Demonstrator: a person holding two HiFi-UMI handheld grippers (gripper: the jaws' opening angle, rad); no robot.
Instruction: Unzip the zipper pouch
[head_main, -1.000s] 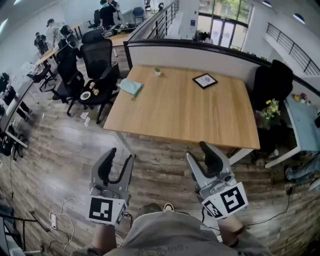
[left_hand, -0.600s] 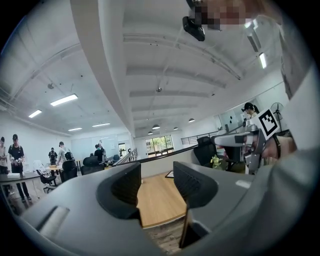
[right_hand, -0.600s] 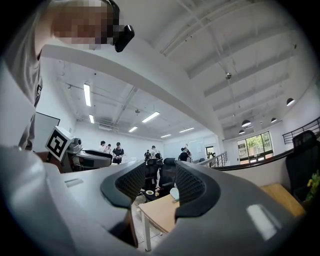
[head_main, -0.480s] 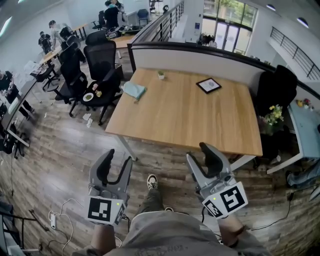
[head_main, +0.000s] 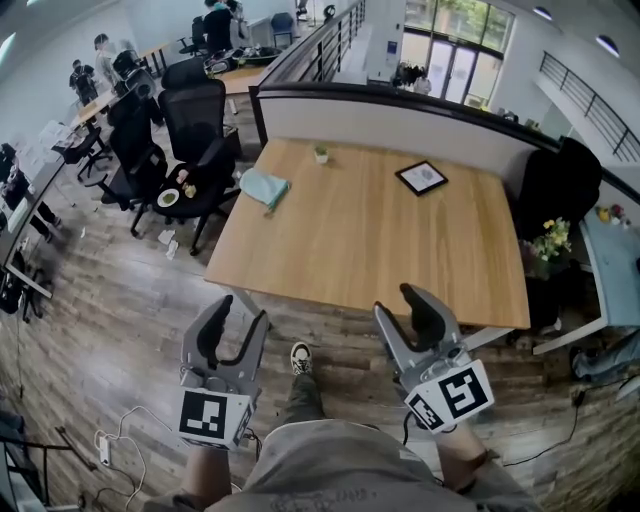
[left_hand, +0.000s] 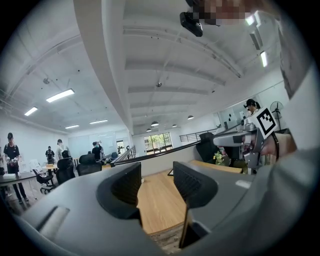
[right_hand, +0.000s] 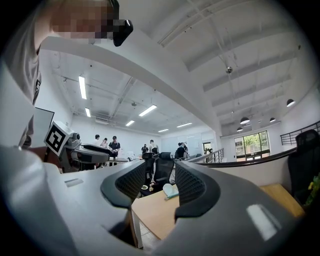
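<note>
The teal zipper pouch (head_main: 264, 187) lies near the far left edge of the wooden table (head_main: 370, 250). In the right gripper view the pouch (right_hand: 170, 190) shows small between the jaws, far off. My left gripper (head_main: 238, 322) and right gripper (head_main: 402, 312) hang over the floor, short of the table's near edge. Both stand open with nothing between their fingers. The left gripper view shows the open jaws of the left gripper (left_hand: 156, 182) aimed at the tabletop. The right gripper (right_hand: 159, 182) looks along the table's left side.
A framed picture (head_main: 421, 178) and a small potted plant (head_main: 320, 154) sit at the table's back. Black office chairs (head_main: 190, 120) stand left of it, a low partition (head_main: 400, 115) behind, flowers (head_main: 555, 240) to the right. Cables (head_main: 110, 440) lie on the floor. My shoe (head_main: 300, 357) shows below.
The person has stepped toward the table; a shoe has come forward between the grippers. Both grippers keep their places in the head view, still empty.
</note>
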